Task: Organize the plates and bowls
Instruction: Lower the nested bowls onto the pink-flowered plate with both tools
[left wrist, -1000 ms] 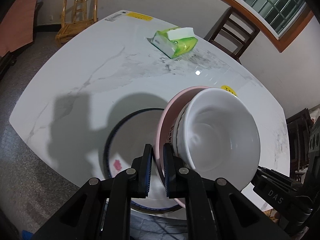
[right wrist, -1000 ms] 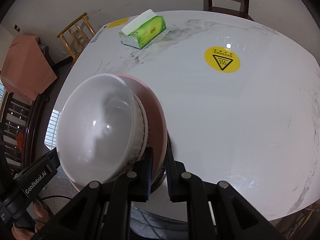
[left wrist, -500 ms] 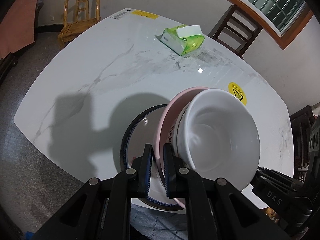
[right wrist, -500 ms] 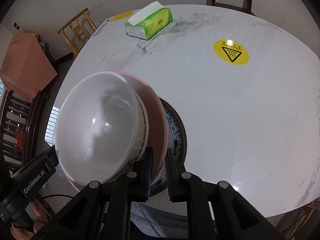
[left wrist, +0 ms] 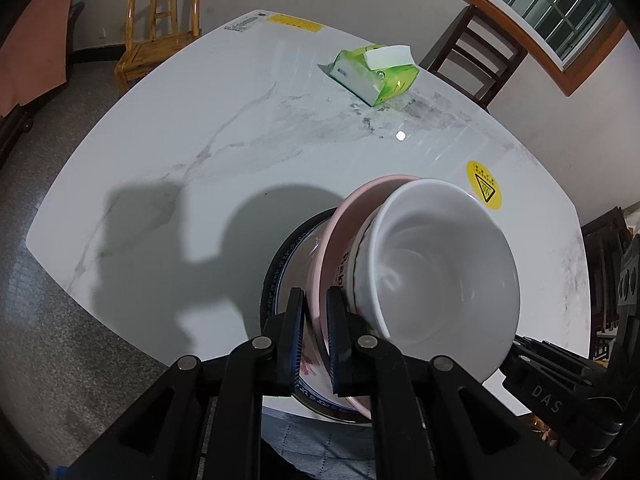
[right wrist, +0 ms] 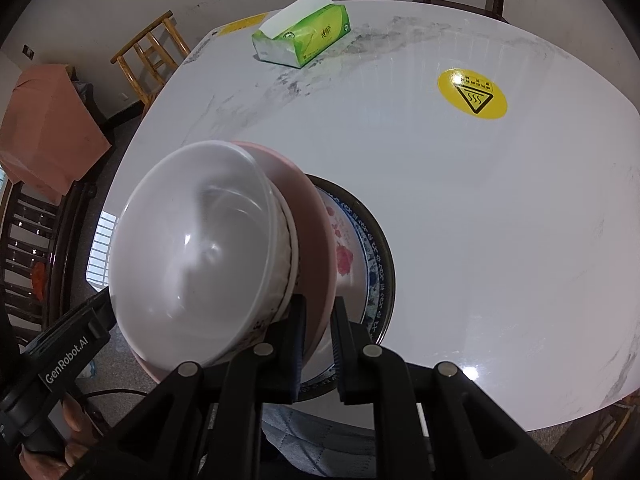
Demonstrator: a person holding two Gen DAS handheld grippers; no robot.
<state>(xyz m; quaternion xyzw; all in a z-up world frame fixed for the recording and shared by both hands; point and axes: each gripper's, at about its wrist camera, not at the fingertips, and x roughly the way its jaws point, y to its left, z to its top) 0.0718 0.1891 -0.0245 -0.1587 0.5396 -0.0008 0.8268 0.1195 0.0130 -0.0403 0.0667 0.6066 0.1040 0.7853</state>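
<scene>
- A white bowl (left wrist: 444,264) sits nested inside a wider pink bowl (left wrist: 348,224); the pair is carried above the near edge of a white marbled table (left wrist: 224,120).
- In the left wrist view the stack fills the lower right, from about three to five o'clock of the picture's centre. In the right wrist view the white bowl (right wrist: 196,248) and pink bowl (right wrist: 316,240) fill the lower left, at about eight o'clock.
- The left gripper (left wrist: 316,332) is clamped on the pink bowl's rim, one finger on each side of the wall.
- The right gripper (right wrist: 318,336) is clamped on the opposite side of the same pink rim, so both tools carry the stack.
- Under the stack a plate (right wrist: 368,248) with a dark blue patterned border and pink flowers lies flat on the table, partly covered by the bowls. Whether the pink bowl touches it cannot be told.
- A dark shadow of the bowls and tools falls on the table at nine o'clock of the plate (left wrist: 280,264) in the left wrist view.
- A green tissue box (right wrist: 304,36) lies well apart, at twelve o'clock on the far side of the table.
- A round yellow warning sticker (right wrist: 472,94) is on the tabletop at about two o'clock.
- Wooden chairs stand round the table: a light one (left wrist: 160,36) at eleven o'clock, a dark one (left wrist: 476,56) at one o'clock.
</scene>
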